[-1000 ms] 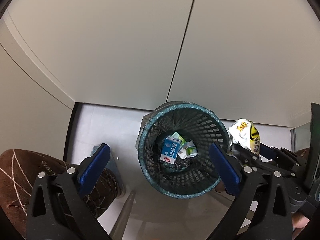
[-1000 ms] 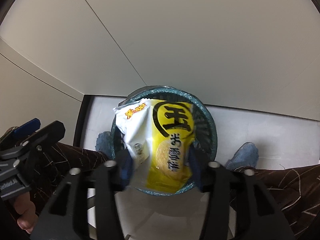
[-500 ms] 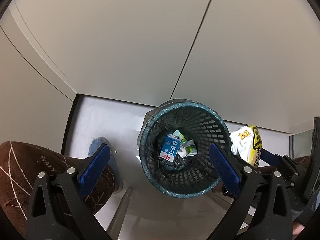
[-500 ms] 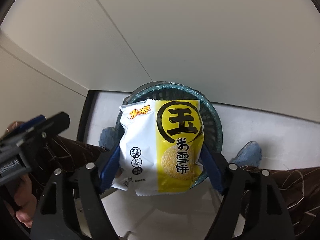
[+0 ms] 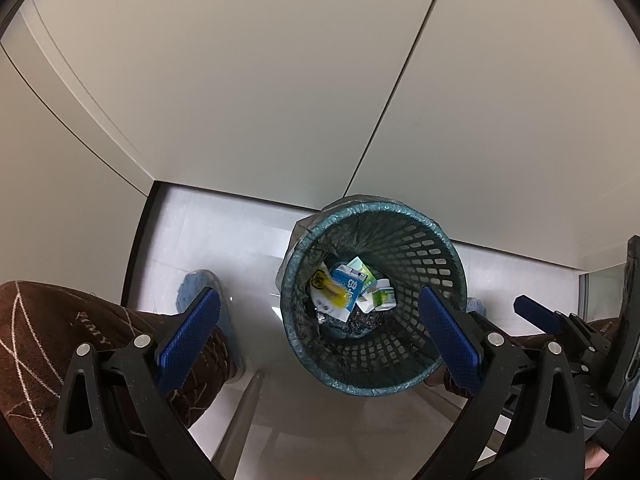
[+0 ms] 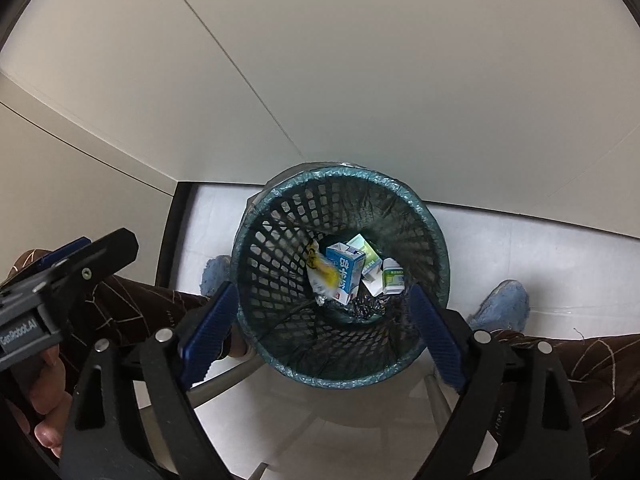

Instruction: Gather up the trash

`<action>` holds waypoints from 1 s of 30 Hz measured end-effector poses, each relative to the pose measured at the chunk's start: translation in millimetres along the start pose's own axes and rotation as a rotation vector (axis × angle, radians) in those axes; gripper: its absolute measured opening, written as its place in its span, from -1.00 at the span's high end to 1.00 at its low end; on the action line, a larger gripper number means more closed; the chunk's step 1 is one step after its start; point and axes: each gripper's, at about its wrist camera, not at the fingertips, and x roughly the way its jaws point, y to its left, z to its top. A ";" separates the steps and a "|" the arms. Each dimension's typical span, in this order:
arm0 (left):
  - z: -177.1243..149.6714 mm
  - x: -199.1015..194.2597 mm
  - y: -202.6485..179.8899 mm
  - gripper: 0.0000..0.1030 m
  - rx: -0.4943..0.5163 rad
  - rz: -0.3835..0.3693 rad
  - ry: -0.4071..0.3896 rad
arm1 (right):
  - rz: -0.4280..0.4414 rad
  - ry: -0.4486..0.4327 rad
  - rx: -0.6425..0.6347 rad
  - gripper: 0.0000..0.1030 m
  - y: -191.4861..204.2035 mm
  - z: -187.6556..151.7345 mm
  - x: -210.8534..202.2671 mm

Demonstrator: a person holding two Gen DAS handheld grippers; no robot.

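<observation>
Directly below the right gripper [image 6: 320, 336], its empty jaws opening, a blurred yellow wrapper [image 6: 322, 276] lay in the bin [image 6: 434, 232]; the left gripper [image 5: 320, 336] hung released. Lowering either could tip the light bin.

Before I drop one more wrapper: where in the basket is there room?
The near half of the basket, under the right tongs now opening with nothing between them, is bare. The far bottom is crowded: yellow wrapper, blue carton, white bottle.
</observation>
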 end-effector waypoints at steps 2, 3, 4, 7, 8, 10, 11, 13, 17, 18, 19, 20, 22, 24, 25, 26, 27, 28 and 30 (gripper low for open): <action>0.0 0.5 0.6 -0.88 0.000 0.003 0.004 | -0.016 -0.002 0.008 -0.64 -3.5 -0.5 -2.3; 0.2 0.0 0.5 -0.88 0.001 0.002 0.005 | -0.026 -0.002 0.015 -0.64 -4.7 -0.3 -4.4; 0.5 -1.4 0.4 -0.88 0.002 -0.002 0.004 | -0.035 -0.002 0.017 -0.65 -5.4 0.0 -8.1; 2.5 -11.2 -1.0 -0.88 0.012 0.003 -0.019 | -0.055 -0.028 0.026 -0.65 -7.7 2.3 -26.2; 3.7 -16.5 -2.1 -0.88 0.021 0.004 -0.028 | -0.065 -0.046 0.030 -0.67 -8.5 2.9 -34.4; 5.2 -31.1 -5.4 -0.88 0.053 0.012 -0.064 | -0.073 -0.094 0.044 -0.75 -11.8 4.5 -56.9; 6.2 -38.4 -6.4 -0.88 0.063 0.012 -0.078 | -0.074 -0.110 0.052 -0.78 -14.0 4.9 -65.8; 7.7 -54.9 -7.3 -0.88 0.079 0.005 -0.100 | -0.076 -0.144 0.054 -0.78 -17.4 5.2 -87.3; 11.6 -93.9 -10.4 -0.89 0.090 -0.020 -0.142 | -0.089 -0.192 0.028 -0.78 -18.8 3.4 -124.5; 12.7 -104.2 -12.6 -0.89 0.099 -0.016 -0.152 | -0.090 -0.204 0.021 -0.78 -18.6 3.2 -134.1; 14.0 -113.8 -14.8 -0.89 0.109 -0.020 -0.163 | -0.094 -0.226 0.012 -0.78 -18.3 3.0 -148.2; 14.8 -124.1 -17.5 -0.89 0.117 -0.025 -0.174 | -0.095 -0.242 0.007 -0.78 -17.7 3.7 -158.6; 17.7 -145.0 -22.7 -0.89 0.134 -0.036 -0.192 | -0.097 -0.285 -0.003 -0.78 -16.6 6.3 -185.8; 20.0 -168.1 -28.5 -0.89 0.149 -0.044 -0.224 | -0.101 -0.330 -0.010 -0.78 -15.9 9.4 -212.5; 20.7 -178.0 -31.8 -0.89 0.154 -0.041 -0.235 | -0.104 -0.349 -0.013 -0.78 -14.9 11.2 -222.8; 22.7 -188.4 -33.9 -0.89 0.158 -0.042 -0.246 | -0.108 -0.372 -0.017 -0.78 -13.6 13.6 -236.2; 25.2 -199.6 -35.5 -0.89 0.155 -0.055 -0.260 | -0.102 -0.399 -0.021 -0.78 -12.3 15.7 -249.6; 27.9 -209.4 -36.8 -0.89 0.149 -0.069 -0.272 | -0.094 -0.424 -0.028 -0.78 -10.8 17.9 -262.5; 33.4 -229.5 -39.0 -0.89 0.138 -0.087 -0.294 | -0.099 -0.466 -0.045 -0.78 -8.1 23.0 -284.0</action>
